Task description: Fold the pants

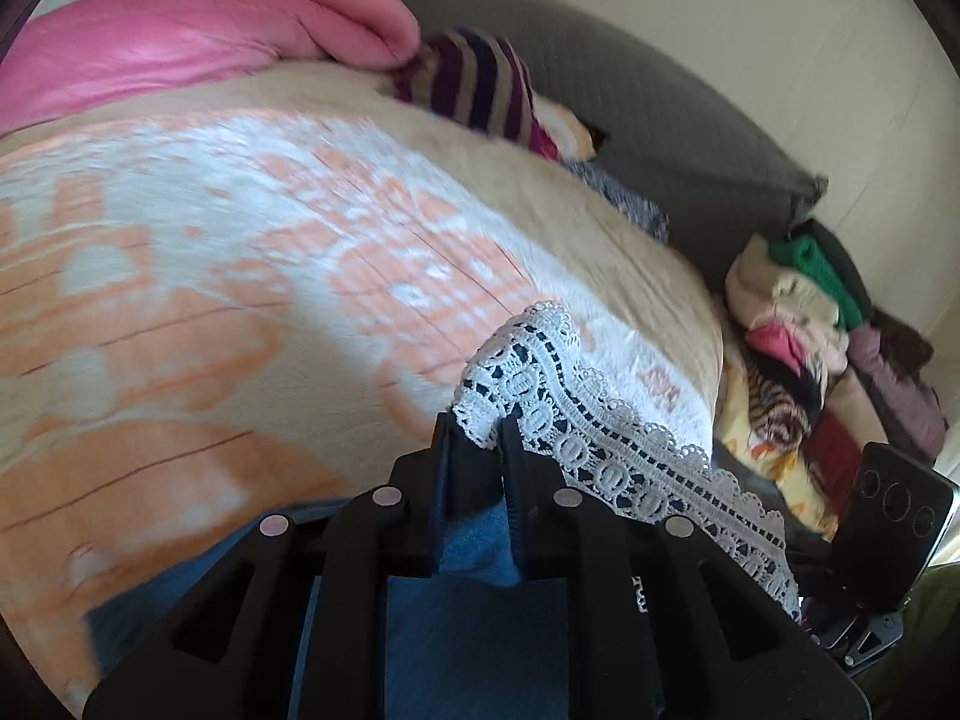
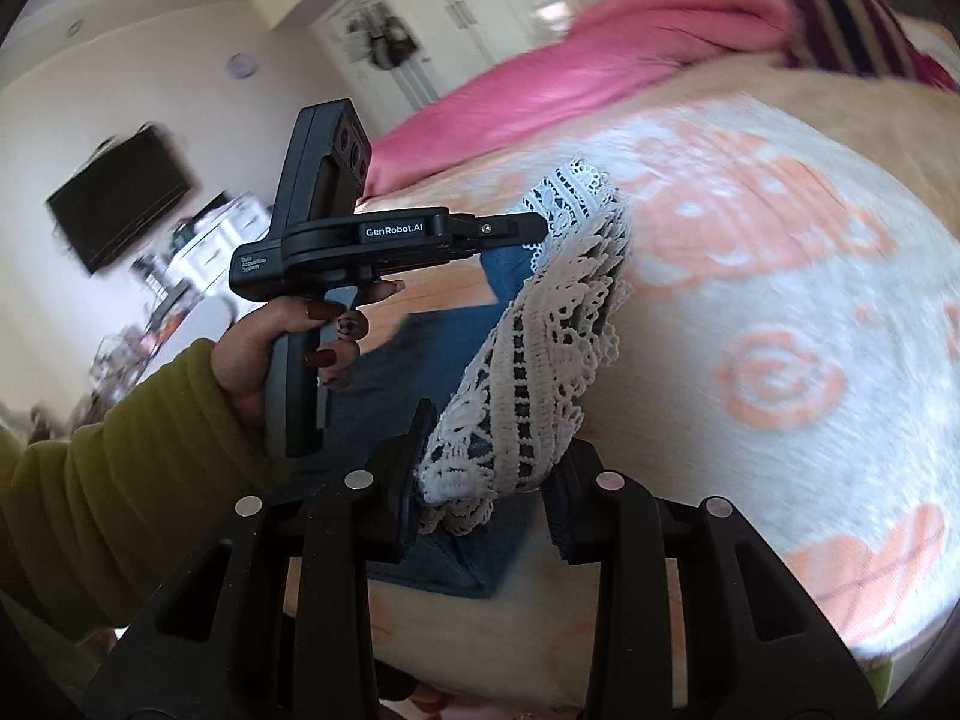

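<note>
Left wrist view: we looked along the left gripper (image 1: 480, 420), whose two black fingers (image 1: 447, 456) were clamped on the white lace hem (image 1: 540, 360) of the blue pants (image 1: 474, 618). The lace band ran from the pinch down to the right, and the denim hung below between the finger mounts. Only this view showed the grey headboard cushion (image 1: 660, 96), the heap of clothes (image 1: 804, 312) beside the bed, and the top of the other device (image 1: 900, 504) at the right edge.

Right wrist view: we saw the right gripper (image 2: 489, 480) with its fingers closed on a bunched end of the same lace hem (image 2: 540, 360); the trim stretched up and away to the left gripper (image 2: 540, 228), seen here from the side, pinching the far end. Only this view showed the hand (image 2: 288, 336) with dark nails on the left device's grip, the olive sleeve (image 2: 102, 480), the wall-mounted television (image 2: 120, 198) and the doorway behind.

In both views the pants were lifted at the hem, with the denim (image 2: 420, 360) draping onto the white-and-orange patterned bedspread (image 2: 780, 300). A pink duvet (image 1: 180, 42) and a striped garment (image 1: 474, 78) lay at the far side of the bed. The bedspread was motion-blurred in both views.
</note>
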